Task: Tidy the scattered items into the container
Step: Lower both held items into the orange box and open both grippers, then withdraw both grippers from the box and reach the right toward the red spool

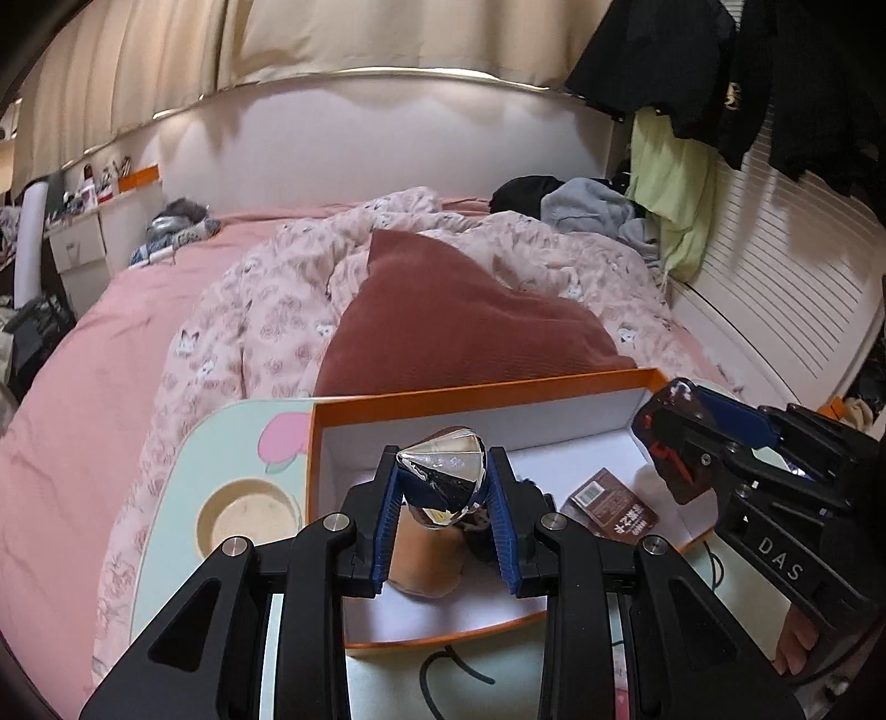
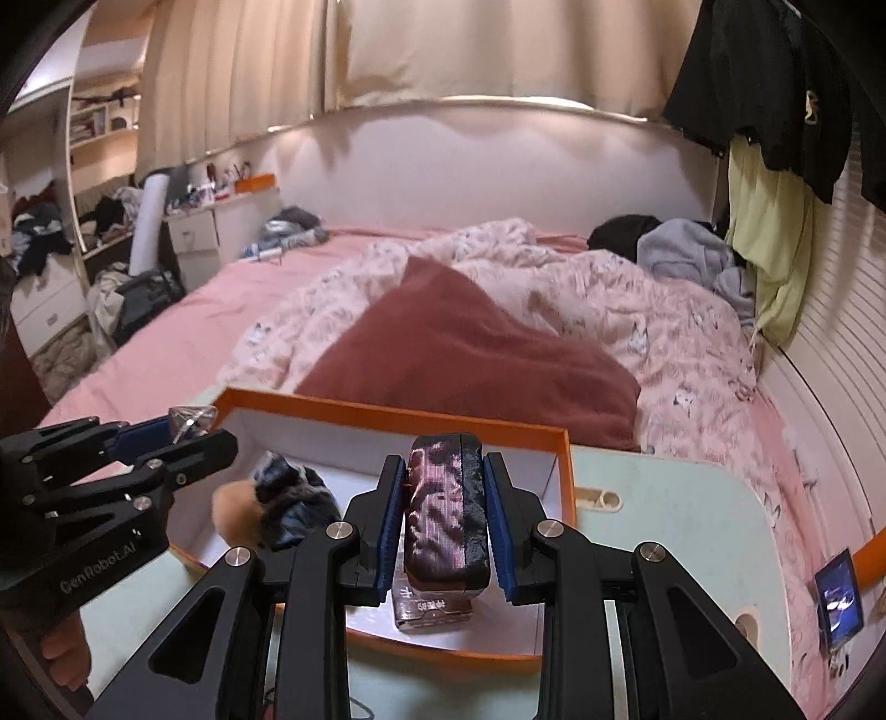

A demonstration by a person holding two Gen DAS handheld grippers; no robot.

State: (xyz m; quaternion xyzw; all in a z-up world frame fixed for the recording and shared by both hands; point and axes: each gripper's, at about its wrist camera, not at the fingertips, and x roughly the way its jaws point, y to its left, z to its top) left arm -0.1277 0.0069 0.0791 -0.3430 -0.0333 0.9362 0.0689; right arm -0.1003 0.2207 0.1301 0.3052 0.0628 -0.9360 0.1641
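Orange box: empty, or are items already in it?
Not empty. The orange box holds a brown packet, a tan plush piece and dark fabric.

Before me is a bed (image 2: pixel 183 338) with a pink sheet, a crumpled floral duvet (image 2: pixel 609 327) and beige curtains (image 2: pixel 387 50) far behind; cluttered shelves (image 2: pixel 94 133) stand far left.

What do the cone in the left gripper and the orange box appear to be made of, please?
Cone: probably glass or polished metal, with mirror-bright facets reflecting the room. Orange box: likely cardboard, with thin, matte straight walls, orange outside and white inside.
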